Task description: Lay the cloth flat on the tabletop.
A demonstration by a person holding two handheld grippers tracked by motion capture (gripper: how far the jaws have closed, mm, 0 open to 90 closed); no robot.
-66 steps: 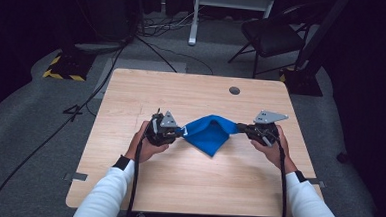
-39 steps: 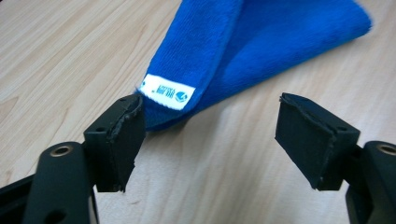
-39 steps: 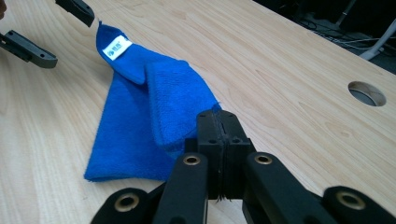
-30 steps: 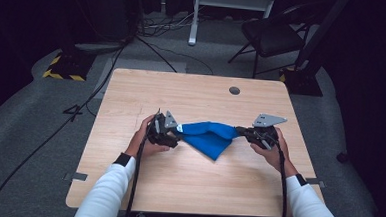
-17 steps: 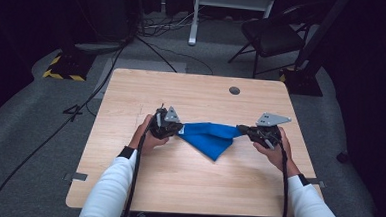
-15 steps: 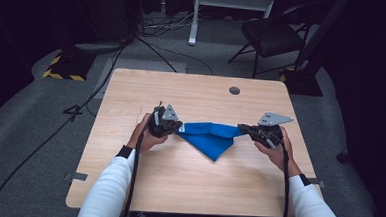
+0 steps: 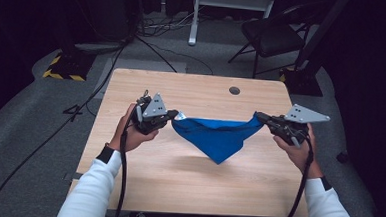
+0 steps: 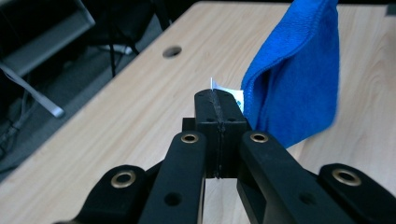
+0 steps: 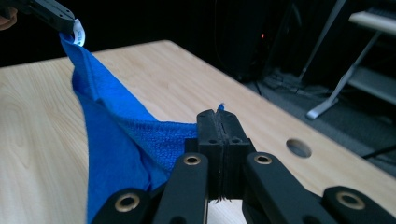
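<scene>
Cloth (image 7: 217, 137) of blue microfibre hangs stretched between left gripper (image 7: 173, 116) and right gripper (image 7: 258, 118), each clamped on a corner. Its top edge runs parallel to the table's (image 7: 177, 188) near edge, its free point dangling midway, equally near both hands.

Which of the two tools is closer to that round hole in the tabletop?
The right tool. It holds the blue cloth at a corner just in front of and slightly right of the hole. The left tool grips the opposite corner, farther off to the hole's left.
</scene>
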